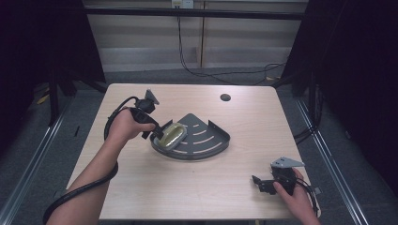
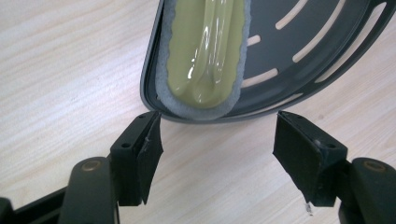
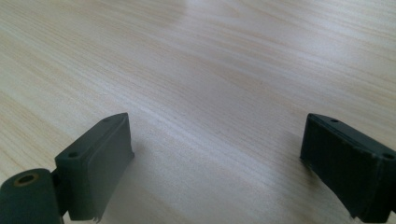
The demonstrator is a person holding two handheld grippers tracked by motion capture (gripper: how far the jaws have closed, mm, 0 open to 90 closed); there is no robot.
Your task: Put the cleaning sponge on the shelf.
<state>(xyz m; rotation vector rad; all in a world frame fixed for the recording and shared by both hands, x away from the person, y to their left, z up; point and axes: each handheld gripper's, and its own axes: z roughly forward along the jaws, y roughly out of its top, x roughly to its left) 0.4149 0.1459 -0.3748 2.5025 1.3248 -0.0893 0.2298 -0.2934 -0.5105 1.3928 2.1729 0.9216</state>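
The left gripper (image 1: 157, 132) is being held at the left end of a dark grey slotted tray (image 1: 211, 143), which is lying flat near the middle of the wooden table (image 1: 141, 197); its jaws are standing apart, with nothing being pressed between them; in the left gripper view the left gripper (image 2: 217, 140) is being pointed at the near rim of the tray (image 2: 303, 42), one pad just at the rim's outer edge, the other just short of the rim further along it. A yellow-green oval pad with a grey foam border (image 1: 171, 135) is lying inside the tray at its left end, against the rim; in the left gripper view the pad (image 2: 205, 51) is being seen as glossy, with raised ridges running along it, and it is resting just beyond the open jaws, not being touched by them.

The right gripper (image 1: 261, 183) is being held low over the table's near right corner, well apart from the tray; in the right gripper view the right gripper (image 3: 217, 158) is being shown with its jaws spread wide over bare wood, nothing being gripped.
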